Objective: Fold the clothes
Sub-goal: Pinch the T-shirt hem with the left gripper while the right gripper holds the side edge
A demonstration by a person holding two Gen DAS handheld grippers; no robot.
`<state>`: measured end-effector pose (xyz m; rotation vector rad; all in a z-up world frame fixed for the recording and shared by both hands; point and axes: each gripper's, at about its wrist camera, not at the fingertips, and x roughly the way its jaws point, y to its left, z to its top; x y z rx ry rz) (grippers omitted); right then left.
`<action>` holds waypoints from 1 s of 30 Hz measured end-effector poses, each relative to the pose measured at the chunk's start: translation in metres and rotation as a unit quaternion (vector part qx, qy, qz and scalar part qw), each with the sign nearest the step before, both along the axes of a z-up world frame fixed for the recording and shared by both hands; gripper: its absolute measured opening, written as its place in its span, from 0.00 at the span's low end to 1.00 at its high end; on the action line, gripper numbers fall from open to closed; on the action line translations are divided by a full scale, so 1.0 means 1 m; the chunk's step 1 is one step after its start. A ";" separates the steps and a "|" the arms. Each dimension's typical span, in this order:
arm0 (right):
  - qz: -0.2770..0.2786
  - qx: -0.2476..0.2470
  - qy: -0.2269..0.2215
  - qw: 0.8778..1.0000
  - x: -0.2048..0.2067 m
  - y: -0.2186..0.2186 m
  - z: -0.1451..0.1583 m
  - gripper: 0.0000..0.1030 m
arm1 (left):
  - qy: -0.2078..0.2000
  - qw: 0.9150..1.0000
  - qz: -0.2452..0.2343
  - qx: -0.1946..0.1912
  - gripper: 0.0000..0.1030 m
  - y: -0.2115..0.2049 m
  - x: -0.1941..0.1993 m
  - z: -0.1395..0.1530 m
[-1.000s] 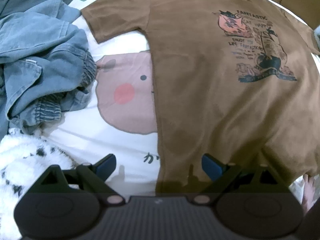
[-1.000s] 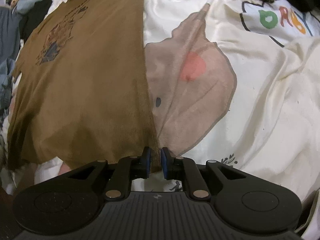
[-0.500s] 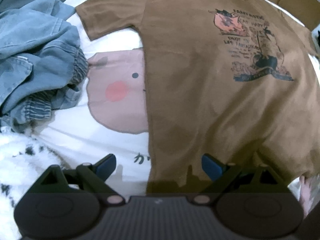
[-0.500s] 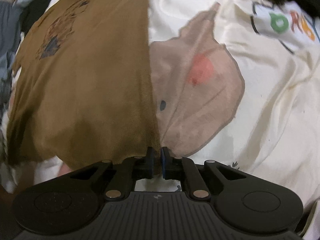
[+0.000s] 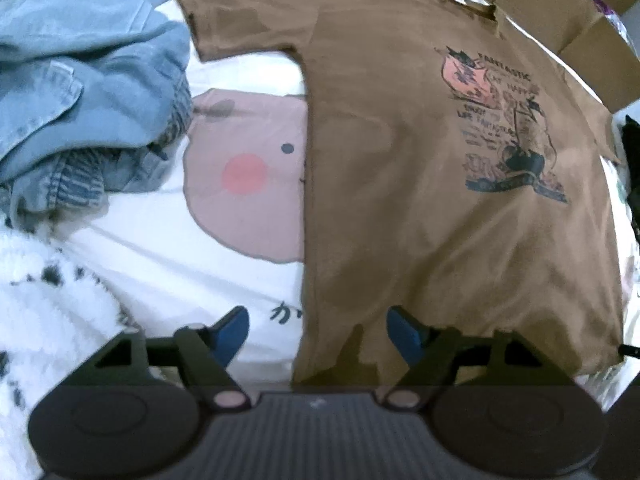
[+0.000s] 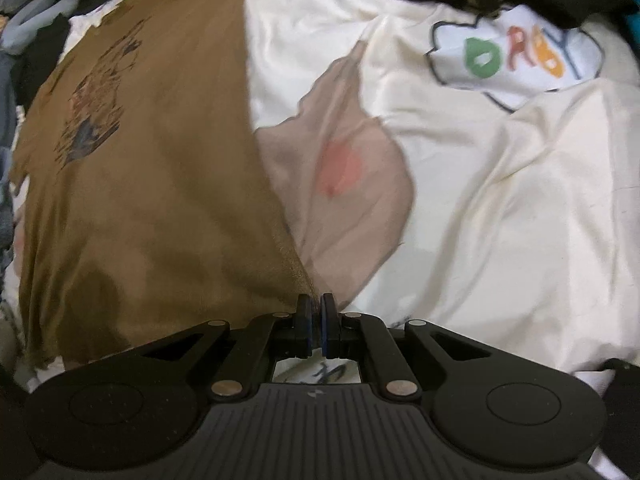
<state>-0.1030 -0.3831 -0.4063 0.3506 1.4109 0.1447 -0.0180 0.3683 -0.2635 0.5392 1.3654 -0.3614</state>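
A brown T-shirt (image 5: 420,200) with a printed graphic lies spread face up on a white bedsheet (image 5: 200,280). My left gripper (image 5: 318,330) is open, its blue pads either side of the shirt's left bottom corner, just above the hem. In the right wrist view the brown T-shirt (image 6: 140,180) fills the left half. My right gripper (image 6: 316,316) is shut on the shirt's right bottom corner, where the side seam meets the hem.
A heap of light blue denim clothes (image 5: 72,92) lies left of the shirt. A white fleece with black spots (image 5: 48,300) is at the lower left. Brown cardboard boxes (image 5: 560,12) stand behind the collar. The sheet (image 6: 500,200) has cartoon prints and wrinkles.
My right gripper's jaws have closed fully on the shirt's corner. The left gripper stays open and has shifted slightly over the left hem.
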 end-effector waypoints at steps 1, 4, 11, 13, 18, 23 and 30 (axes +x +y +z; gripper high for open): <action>-0.001 -0.005 0.001 1.000 0.001 0.000 0.002 0.01 | 0.005 1.000 0.009 -0.002 0.63 0.004 -0.001 -0.001; -0.005 -0.020 0.003 1.000 0.005 -0.001 0.007 0.01 | 0.034 0.999 0.021 -0.004 0.44 0.013 -0.007 -0.007; -0.009 -0.042 0.007 0.999 0.011 0.003 0.014 0.01 | 0.078 0.996 0.050 0.011 0.41 0.033 -0.024 -0.018; -0.011 -0.044 0.008 0.999 0.011 0.004 0.014 0.02 | 0.087 0.994 0.064 0.018 0.41 0.038 -0.028 -0.020; -0.014 -0.046 0.013 0.999 0.014 0.005 0.013 0.02 | 0.109 0.989 0.093 0.031 0.41 0.047 -0.034 -0.030; -0.012 -0.046 0.016 0.999 0.015 0.005 0.013 0.02 | 0.136 0.983 0.111 0.048 0.41 0.054 -0.038 -0.049; -0.013 -0.039 0.020 0.999 0.015 0.006 0.010 0.02 | 0.147 0.980 0.122 0.054 0.36 0.061 -0.046 -0.064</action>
